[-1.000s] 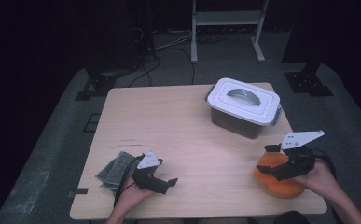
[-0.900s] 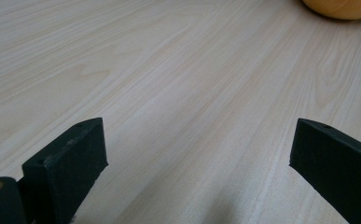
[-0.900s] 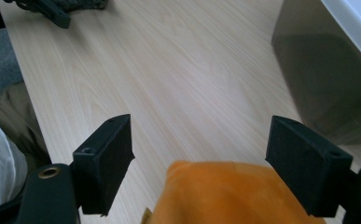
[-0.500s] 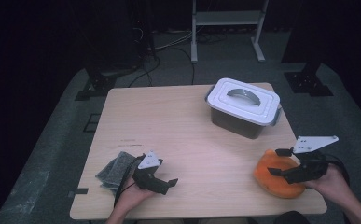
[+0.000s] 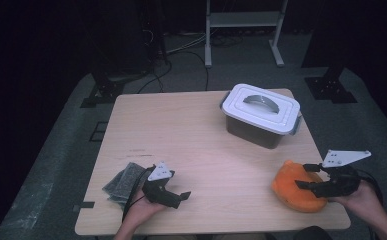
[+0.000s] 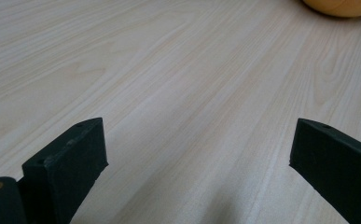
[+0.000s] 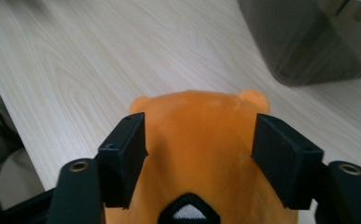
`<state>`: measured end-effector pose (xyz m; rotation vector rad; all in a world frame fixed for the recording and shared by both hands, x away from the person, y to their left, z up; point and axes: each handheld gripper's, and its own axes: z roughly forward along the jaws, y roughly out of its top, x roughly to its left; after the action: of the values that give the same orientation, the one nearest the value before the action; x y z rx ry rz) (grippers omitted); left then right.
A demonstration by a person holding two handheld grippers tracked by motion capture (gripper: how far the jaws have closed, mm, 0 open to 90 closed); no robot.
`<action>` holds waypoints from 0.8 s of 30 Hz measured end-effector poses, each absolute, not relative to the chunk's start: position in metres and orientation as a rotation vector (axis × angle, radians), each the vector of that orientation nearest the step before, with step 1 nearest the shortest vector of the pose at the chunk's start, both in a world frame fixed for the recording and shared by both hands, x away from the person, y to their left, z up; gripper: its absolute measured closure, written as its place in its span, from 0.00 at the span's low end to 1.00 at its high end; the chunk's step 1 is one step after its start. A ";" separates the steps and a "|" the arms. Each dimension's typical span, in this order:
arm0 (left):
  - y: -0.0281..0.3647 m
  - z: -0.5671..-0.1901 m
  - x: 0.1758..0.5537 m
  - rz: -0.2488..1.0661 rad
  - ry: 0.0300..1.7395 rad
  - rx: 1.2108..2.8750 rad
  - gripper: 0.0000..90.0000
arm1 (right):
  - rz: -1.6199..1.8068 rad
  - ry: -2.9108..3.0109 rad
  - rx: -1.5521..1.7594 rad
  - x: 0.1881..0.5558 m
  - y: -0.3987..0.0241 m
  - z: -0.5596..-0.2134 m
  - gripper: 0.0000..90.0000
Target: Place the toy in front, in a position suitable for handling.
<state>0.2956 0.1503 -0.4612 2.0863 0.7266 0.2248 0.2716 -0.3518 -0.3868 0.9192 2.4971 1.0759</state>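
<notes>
Straddling the orange plush, the right hand-held gripper has one jaw on each flank of the toy, and the jaws have just been closing on it. In the right gripper view the pads sit at the sides of the plush, touching or nearly so, though no squeeze shows in the fabric, so the grip reads as not yet made. The plush lies at the near right corner of the worktop, directly under and ahead of that hand-held gripper. Its two small ears point away from the hand, toward the lidded box farther back. So its long axis appears to run along the reach, and the jaws cross it at the narrow width. That is the relation the coming pinch turns on.

The left hand-held gripper rests at the near left, well apart from the toy, jaws spread wide over bare wood with nothing between them. A dark cloth lies just beside it. The right hand is plainly the nearer one.
</notes>
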 end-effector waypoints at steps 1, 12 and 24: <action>0.150 -0.461 0.296 0.225 0.727 2.086 0.03 | 1.076 2.497 0.919 0.272 -0.352 -0.387 0.39; 0.152 -0.461 0.296 0.225 0.732 2.083 0.03 | 1.110 2.477 0.924 0.269 -0.358 -0.407 0.55; 0.151 -0.461 0.295 0.225 0.727 2.084 0.03 | 1.049 2.468 0.916 0.267 -0.350 -0.419 0.64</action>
<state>0.2953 0.1508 -0.4609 2.0839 0.7270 0.2248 0.2670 -0.3499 -0.4193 0.9164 2.4680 1.0490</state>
